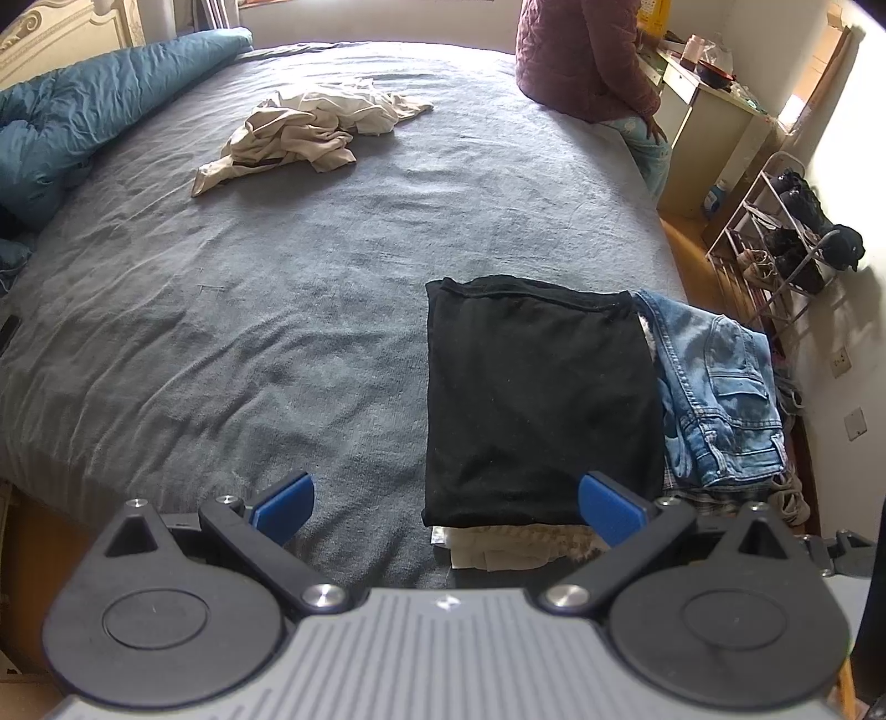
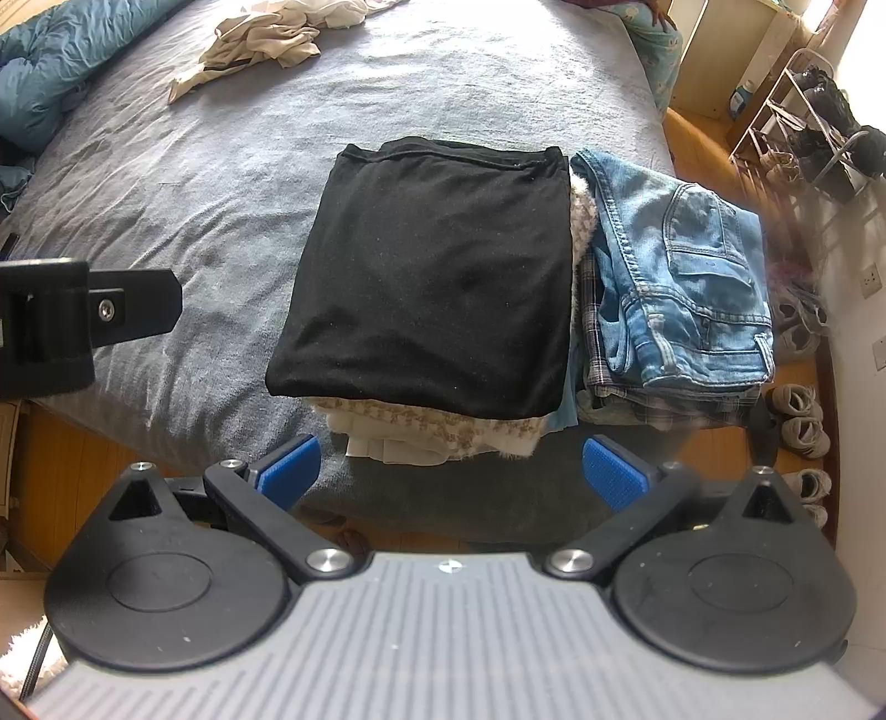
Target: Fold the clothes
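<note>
Grey bed (image 1: 277,332): unfolded beige pile (image 1: 310,133) far ahead-left, long axis slanting; left gripper (image 1: 446,507) nearer; right gripper (image 2: 449,471) too, both spread, empty.

We see a folded black garment (image 2: 432,271) mid-frame atop a cream stack, folded jeans (image 2: 686,288) touching its right, crumpled beige clothes (image 2: 260,39) upper left.
</note>
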`<act>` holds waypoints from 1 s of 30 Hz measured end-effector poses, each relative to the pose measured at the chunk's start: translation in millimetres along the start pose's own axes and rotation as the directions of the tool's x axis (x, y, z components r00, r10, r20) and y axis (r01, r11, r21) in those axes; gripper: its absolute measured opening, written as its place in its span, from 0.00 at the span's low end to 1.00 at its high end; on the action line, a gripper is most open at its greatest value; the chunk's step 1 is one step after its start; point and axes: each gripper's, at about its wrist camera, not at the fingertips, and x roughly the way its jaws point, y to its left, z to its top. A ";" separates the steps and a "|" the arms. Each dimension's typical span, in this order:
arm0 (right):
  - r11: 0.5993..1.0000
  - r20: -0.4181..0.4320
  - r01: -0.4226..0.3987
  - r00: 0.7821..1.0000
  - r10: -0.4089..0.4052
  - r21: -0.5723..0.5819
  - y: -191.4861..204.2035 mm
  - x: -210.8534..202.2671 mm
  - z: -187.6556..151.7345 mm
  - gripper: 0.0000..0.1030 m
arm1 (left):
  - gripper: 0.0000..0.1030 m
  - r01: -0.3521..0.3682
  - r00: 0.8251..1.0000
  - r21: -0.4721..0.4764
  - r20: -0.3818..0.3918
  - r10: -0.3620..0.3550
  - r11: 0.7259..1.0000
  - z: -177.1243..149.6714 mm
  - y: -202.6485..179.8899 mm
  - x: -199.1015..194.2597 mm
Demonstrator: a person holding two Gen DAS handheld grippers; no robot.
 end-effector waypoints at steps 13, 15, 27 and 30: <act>1.000 0.003 0.001 1.000 -0.001 -0.008 0.1 -0.8 -0.6 0.99 | 0.99 -0.003 1.000 -0.007 0.004 0.003 1.000 -1.7 -0.3 -2.1; 1.000 0.004 0.001 1.000 0.000 -0.008 0.2 -0.8 -0.6 0.99 | 0.99 -0.004 1.000 -0.007 0.004 0.004 1.000 -1.9 -0.4 -2.5; 1.000 0.002 0.000 1.000 0.000 -0.008 0.3 -0.6 -1.2 0.99 | 0.99 -0.006 1.000 -0.007 0.003 0.006 1.000 -3.2 -0.4 -3.9; 1.000 0.001 -0.001 1.000 0.001 -0.008 0.4 -0.5 -1.5 0.99 | 0.99 -0.007 1.000 -0.007 0.002 0.007 1.000 -3.8 -0.2 -4.2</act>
